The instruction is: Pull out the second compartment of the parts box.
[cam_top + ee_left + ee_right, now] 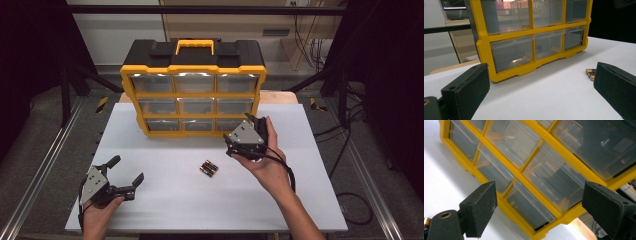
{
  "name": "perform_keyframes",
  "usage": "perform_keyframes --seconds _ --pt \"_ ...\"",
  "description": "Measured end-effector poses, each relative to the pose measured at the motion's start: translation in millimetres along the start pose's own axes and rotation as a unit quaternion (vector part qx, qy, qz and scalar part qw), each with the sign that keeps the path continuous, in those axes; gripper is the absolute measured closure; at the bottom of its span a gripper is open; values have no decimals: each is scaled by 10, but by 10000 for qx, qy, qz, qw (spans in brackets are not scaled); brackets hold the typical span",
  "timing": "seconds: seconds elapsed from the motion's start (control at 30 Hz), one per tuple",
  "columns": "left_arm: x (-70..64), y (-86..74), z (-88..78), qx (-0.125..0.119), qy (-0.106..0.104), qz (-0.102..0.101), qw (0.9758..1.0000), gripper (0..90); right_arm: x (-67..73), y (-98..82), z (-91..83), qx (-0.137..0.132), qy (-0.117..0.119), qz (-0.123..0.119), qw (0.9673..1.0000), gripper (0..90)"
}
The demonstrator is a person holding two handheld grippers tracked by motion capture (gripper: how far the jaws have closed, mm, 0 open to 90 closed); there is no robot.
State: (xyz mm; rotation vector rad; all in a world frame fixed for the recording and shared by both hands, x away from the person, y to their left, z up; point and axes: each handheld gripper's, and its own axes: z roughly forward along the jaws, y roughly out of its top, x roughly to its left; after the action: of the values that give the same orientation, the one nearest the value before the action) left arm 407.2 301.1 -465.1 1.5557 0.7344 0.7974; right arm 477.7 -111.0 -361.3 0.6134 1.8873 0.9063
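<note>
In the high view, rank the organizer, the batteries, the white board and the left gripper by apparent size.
1. white board
2. drawer organizer
3. left gripper, though nearer the camera
4. batteries

Bare table (165, 200) lies open around the batteries (209, 168); the yellow drawer cabinet (193, 95) blocks the far edge.

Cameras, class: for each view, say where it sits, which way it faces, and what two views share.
High view: above the table, looking forward and down; forearms, left hand-held gripper, right hand-held gripper.
Left gripper view: low, facing the organizer; open jaws.
Right gripper view: tilted, close to the drawers; open jaws.
Shared: high and left gripper views show the batteries.
</note>
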Motion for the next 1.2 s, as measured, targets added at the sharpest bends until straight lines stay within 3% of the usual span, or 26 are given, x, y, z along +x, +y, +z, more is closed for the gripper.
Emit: perform_keyframes --seconds 0.23,0.37,0.5,0.77,0.9,1.07,1.1,1.2 --pt "-29 27 -3 -134 10 35 9999 5 58 100 132 201 -163 -438 9987 147" --pt "-14 6 10 -58 22 26 10000 4 136 180 234 243 -204 -814 9962 145" --pt "-20 8 4 -50 26 39 10000 4 201 263 281 266 -209 -1005 9944 142" --pt "-42 8 21 -38 -19 49 10000 4 308 396 333 211 -189 -1174 9927 144" --pt "-55 5 28 -1 -31 74 10000 6 351 462 371 200 -250 -1302 9910 197" --pt "-55 5 31 -7 -23 80 10000 7 334 510 383 171 -399 -1338 9901 250" --pt "-50 10 22 -27 -19 76 10000 7 302 530 391 172 -527 -1425 9882 278" --pt "-42 12 14 -41 -7 58 10000 7 268 553 382 144 -592 -1347 9890 279"
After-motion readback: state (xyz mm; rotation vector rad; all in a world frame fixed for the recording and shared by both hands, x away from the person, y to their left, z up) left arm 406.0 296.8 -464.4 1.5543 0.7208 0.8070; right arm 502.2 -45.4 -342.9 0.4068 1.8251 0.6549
